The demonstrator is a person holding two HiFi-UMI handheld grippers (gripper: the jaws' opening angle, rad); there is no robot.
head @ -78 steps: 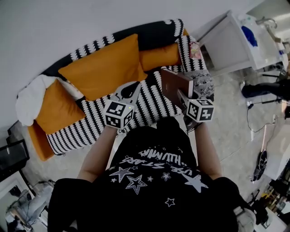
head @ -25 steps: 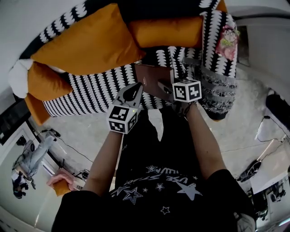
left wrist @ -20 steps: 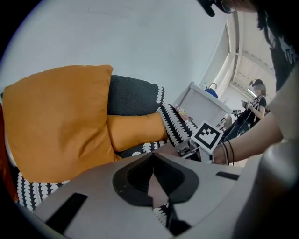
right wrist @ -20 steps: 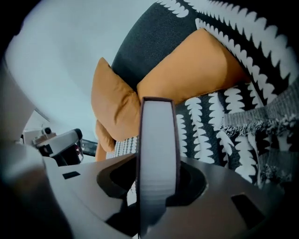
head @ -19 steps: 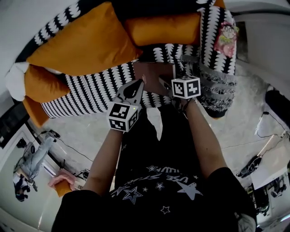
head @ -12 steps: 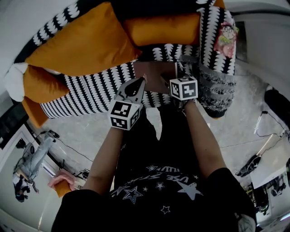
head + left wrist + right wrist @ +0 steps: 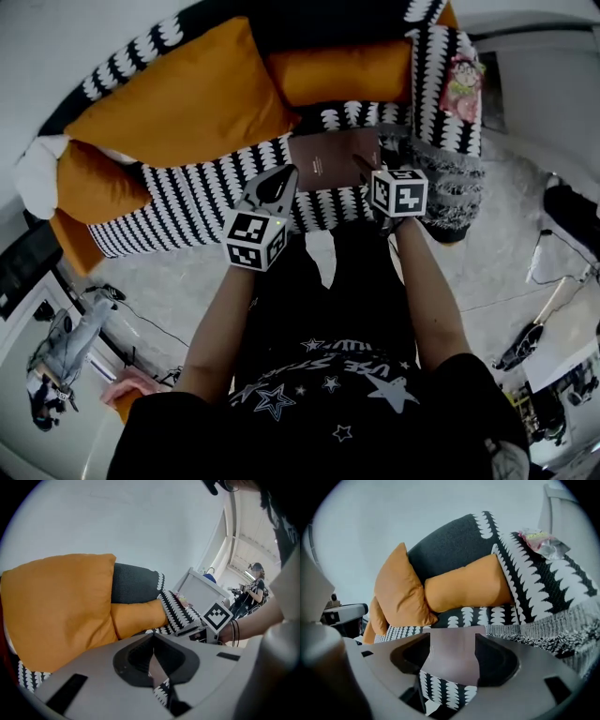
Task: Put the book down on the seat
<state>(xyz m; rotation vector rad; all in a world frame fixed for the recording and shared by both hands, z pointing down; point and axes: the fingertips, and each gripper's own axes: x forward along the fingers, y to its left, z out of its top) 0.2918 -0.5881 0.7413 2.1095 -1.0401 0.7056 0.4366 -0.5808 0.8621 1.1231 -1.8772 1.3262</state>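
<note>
The brown book (image 7: pixel 330 159) lies flat on the black-and-white patterned sofa seat (image 7: pixel 202 192), near the right armrest. My right gripper (image 7: pixel 367 165) is at the book's near right edge with its jaws opening. In the right gripper view the book (image 7: pixel 454 654) shows between the wide-apart jaws of the right gripper (image 7: pixel 452 667), and the pads do not press on it. My left gripper (image 7: pixel 279 178) hovers over the seat's front edge, left of the book, shut and empty. In the left gripper view the left gripper (image 7: pixel 153 654) has its jaws nearly touching.
A big orange cushion (image 7: pixel 187 98) and an orange bolster (image 7: pixel 342 70) lean on the sofa back. A grey fringed throw (image 7: pixel 452 183) hangs over the right armrest, with a small colourful packet (image 7: pixel 463 73) on top. A white cabinet (image 7: pixel 548 89) stands to the right.
The book, earlier gripped and tilted in the right gripper, now rests flat on the seat. The right gripper has opened and drawn slightly back to the right. The left gripper has hardly moved.
</note>
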